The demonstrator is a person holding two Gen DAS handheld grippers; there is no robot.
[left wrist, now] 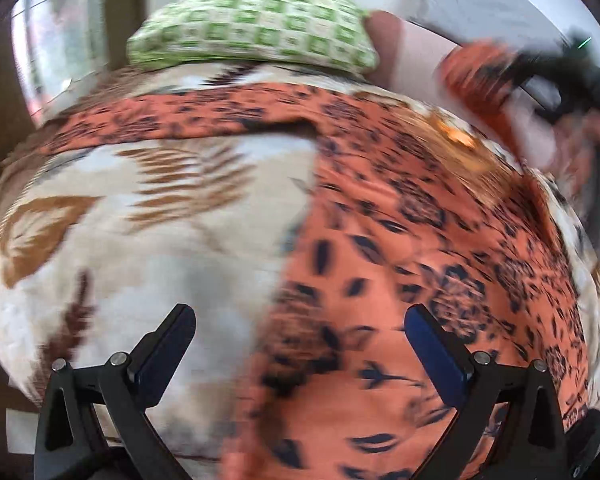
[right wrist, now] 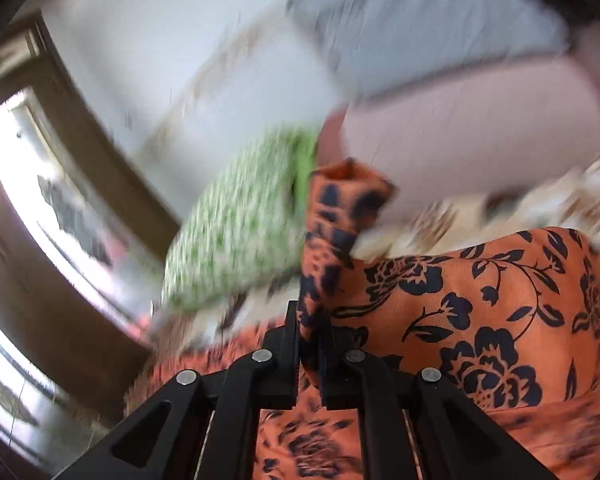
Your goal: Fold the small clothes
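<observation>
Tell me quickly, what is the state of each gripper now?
Left gripper: open, holding nothing.
Right gripper: closed on the orange cloth with dark flower print.

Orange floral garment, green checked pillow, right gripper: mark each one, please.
orange floral garment (right wrist: 480, 300): right wrist view, on the flat printed panel.
green checked pillow (left wrist: 252, 24): left wrist view, middle of its top face.
right gripper (right wrist: 310, 344): right wrist view, between its fingertips, shut on the garment.

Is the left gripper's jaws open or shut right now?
Open. The left gripper has its jaws spread wide apart above the orange floral garment, gripping nothing.
</observation>
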